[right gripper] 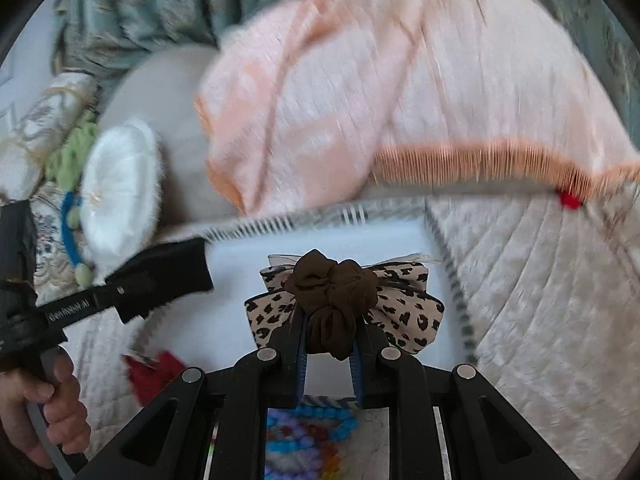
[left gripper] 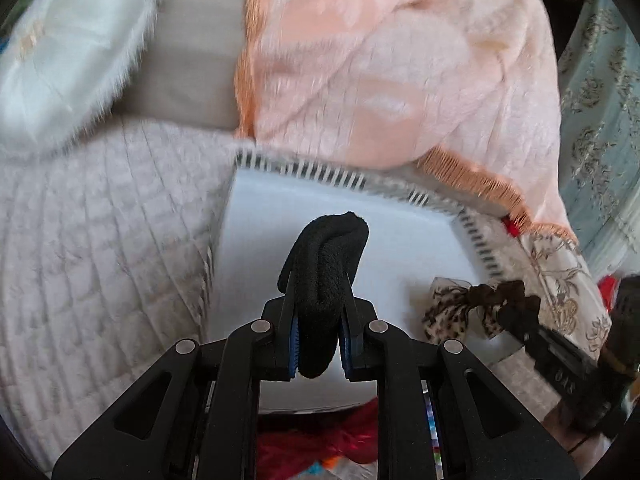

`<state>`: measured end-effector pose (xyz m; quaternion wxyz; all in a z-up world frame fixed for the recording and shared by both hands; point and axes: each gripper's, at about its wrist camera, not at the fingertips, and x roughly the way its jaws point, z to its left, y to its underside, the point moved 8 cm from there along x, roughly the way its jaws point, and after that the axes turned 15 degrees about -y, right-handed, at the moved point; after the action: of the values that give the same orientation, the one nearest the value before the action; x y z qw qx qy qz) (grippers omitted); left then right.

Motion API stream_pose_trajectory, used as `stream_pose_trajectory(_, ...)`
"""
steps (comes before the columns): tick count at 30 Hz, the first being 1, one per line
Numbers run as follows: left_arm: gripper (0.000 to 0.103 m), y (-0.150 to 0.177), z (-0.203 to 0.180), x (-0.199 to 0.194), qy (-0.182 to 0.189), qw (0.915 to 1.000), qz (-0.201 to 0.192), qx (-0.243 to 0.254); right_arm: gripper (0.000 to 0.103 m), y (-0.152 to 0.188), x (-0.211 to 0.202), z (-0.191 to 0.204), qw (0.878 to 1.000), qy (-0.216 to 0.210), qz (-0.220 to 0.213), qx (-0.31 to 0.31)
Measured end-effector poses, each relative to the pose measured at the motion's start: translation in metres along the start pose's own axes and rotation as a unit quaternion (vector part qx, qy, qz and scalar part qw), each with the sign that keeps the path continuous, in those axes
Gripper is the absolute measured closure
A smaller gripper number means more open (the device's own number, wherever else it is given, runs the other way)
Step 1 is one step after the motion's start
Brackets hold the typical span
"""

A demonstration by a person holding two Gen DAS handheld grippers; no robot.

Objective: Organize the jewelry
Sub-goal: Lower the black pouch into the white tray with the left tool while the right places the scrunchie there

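In the left wrist view my left gripper is shut on a black fuzzy hair tie, which sticks up between the blue pads above a white slatted basket. In the right wrist view my right gripper is shut on a brown scrunchie with a leopard-print bow, held over the same white basket. The left gripper with the black tie shows at the left there, a hand on its handle. The bow and right gripper appear at the right edge of the left view.
A peach fringed blanket lies bunched behind the basket on a quilted cream bedspread. A white fluffy cushion lies at the back left. Red fabric and colourful beads lie below the grippers. A teal patterned cloth lies to the right.
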<state>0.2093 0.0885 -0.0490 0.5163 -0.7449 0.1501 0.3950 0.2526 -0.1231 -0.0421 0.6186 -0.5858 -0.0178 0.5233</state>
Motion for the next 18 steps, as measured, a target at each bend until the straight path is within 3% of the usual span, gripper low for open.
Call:
stream_pose_trajectory(2, 0.089, 0.009, -0.003, 0.014, -0.003, 0.9996, 0.029, 0.0, 0.087, 0.003, 0.011, -0.013, 1.0, 0.013, 0.018, 0.013)
stream_pose_trajectory(7, 0.088, 0.016, -0.007, 0.018, -0.031, 0.9989, 0.032, 0.018, 0.086, 0.019, 0.022, -0.04, 0.996, 0.039, 0.063, 0.044)
stream_pose_trajectory(10, 0.077, 0.019, -0.007, 0.019, -0.044, 0.9983, 0.031, 0.023, 0.086, 0.02, 0.02, -0.045, 0.996, 0.041, 0.065, 0.038)
stream_pose_trajectory(12, 0.076, 0.021, -0.007, 0.019, -0.047, 0.998, 0.03, 0.029, 0.082, 0.021, 0.02, -0.044, 0.997, 0.035, 0.064, 0.041)
stream_pose_trajectory(13, 0.073, 0.02, -0.007, 0.02, -0.049, 0.9979, 0.028, 0.031, 0.075, 0.02, 0.02, -0.043, 0.997, 0.029, 0.06, 0.043)
stream_pose_trajectory(14, 0.063, 0.018, -0.006, 0.019, -0.051, 0.9979, 0.025, 0.031, 0.068, 0.02, 0.019, -0.041, 0.997, 0.021, 0.057, 0.045)
stream_pose_trajectory(16, 0.05, 0.013, -0.002, 0.014, -0.052, 0.9983, 0.012, 0.022, 0.065, 0.019, 0.018, -0.038, 0.997, 0.006, 0.052, 0.052)
stream_pose_trajectory(18, 0.049, 0.008, 0.001, 0.008, -0.05, 0.9987, 0.0, 0.014, 0.065, 0.017, 0.014, -0.039, 0.997, -0.001, 0.046, 0.06)
